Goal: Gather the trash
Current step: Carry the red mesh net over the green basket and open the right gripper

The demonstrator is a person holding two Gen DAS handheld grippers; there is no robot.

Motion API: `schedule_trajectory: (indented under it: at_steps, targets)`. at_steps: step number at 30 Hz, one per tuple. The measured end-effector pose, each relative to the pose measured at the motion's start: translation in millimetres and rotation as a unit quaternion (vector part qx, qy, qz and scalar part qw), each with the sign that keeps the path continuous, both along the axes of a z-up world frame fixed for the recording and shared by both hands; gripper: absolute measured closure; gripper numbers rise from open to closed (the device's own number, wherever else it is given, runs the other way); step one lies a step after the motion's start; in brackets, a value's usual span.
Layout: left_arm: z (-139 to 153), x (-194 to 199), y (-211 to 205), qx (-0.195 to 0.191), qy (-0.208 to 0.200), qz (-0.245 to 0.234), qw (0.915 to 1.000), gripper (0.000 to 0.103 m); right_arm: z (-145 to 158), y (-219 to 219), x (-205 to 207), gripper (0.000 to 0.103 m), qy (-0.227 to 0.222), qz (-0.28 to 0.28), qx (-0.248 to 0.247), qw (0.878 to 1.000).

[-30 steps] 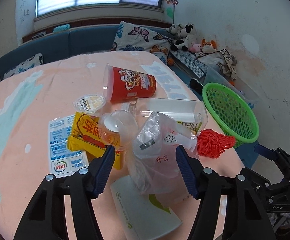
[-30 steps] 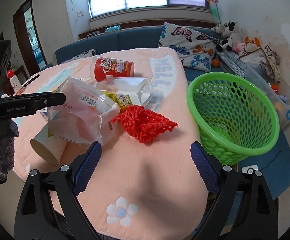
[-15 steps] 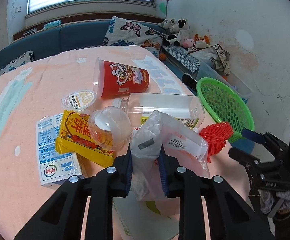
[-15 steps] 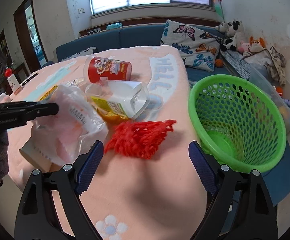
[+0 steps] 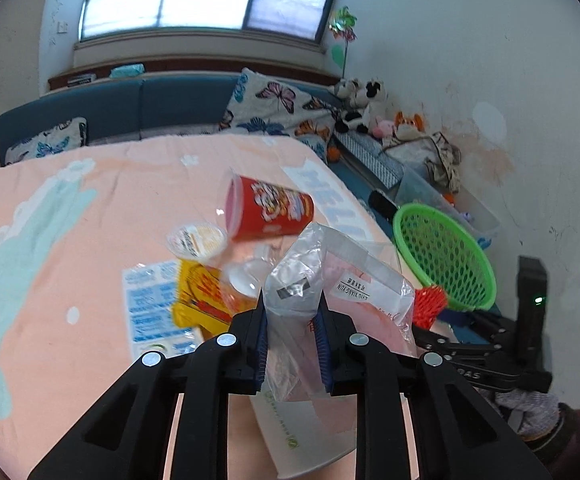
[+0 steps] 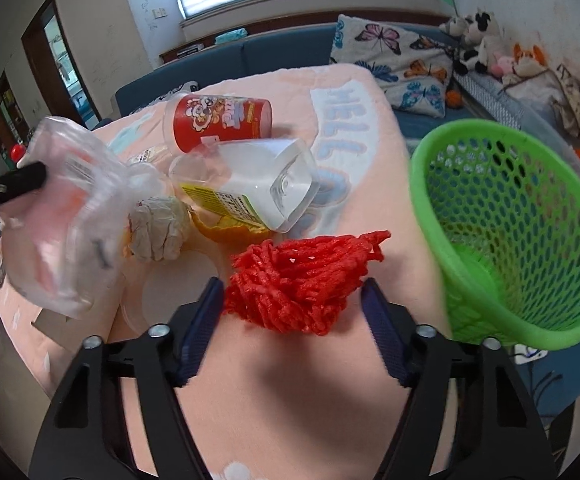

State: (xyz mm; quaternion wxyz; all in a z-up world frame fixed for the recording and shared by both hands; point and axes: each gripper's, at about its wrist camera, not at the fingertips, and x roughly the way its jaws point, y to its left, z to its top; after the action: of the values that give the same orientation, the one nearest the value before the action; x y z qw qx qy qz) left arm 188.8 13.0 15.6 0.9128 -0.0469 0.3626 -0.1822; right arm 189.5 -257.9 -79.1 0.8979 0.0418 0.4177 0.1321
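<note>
Your left tool [image 5: 292,334] is clenched on the clear plastic bag [image 5: 322,280], raised off the counter [image 5: 89,216]. Your right tool [image 6: 292,312], just closing, straddles the red net [image 6: 298,280] beside the green basket [image 6: 530,216]; contact looks unlikely.

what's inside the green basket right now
Nothing shows inside the green basket: only its mesh wall and green bottom, seen from the right wrist. The near rim covers a strip of the bottom. The red net is outside, on the tablecloth.

Glossy crinkled plastic bag [image 5: 332,280], coarse red mesh netting [image 6: 298,276], perforated plastic basket [image 6: 522,208]
</note>
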Motion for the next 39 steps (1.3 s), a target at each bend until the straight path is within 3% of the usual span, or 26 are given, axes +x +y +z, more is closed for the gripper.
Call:
schedule_trajectory:
  at_steps: [3,6,15,23,31,39]
  targets:
    - [7.6,-1.4,4.7,-0.003,-0.006,0.004,1.0,0.083,1.0,-0.9,-1.5,0.052,-0.003,-0.003,0.005,1.0]
    - [12.8,-2.6,2.2,-0.004,-0.01,0.001,0.9999,0.083,6.1,-4.8,-5.0,0.058,-0.008,-0.005,0.012,1.0]
    - [30.0,-4.2,-27.1,0.0,-0.026,-0.024,0.9994,0.083,40.9,-42.7,-30.8,0.059,-0.052,-0.028,0.021,0.998]
    - [46.8,4.8,-78.6,0.008,-0.036,-0.058,0.9976,0.083,46.6,-118.7,-28.0,0.059,-0.062,-0.105,0.008,0.993]
    - [50.4,26.5,-127.9,0.029,-0.033,-0.08,0.9959,0.083,33.9,-168.4,-16.2,0.054,-0.052,-0.147,0.004,0.988]
    - [43.9,42.8,-169.6,0.055,-0.025,-0.094,0.9938,0.083,27.1,-191.4,-15.2,0.036,-0.052,-0.163,0.009,0.985]
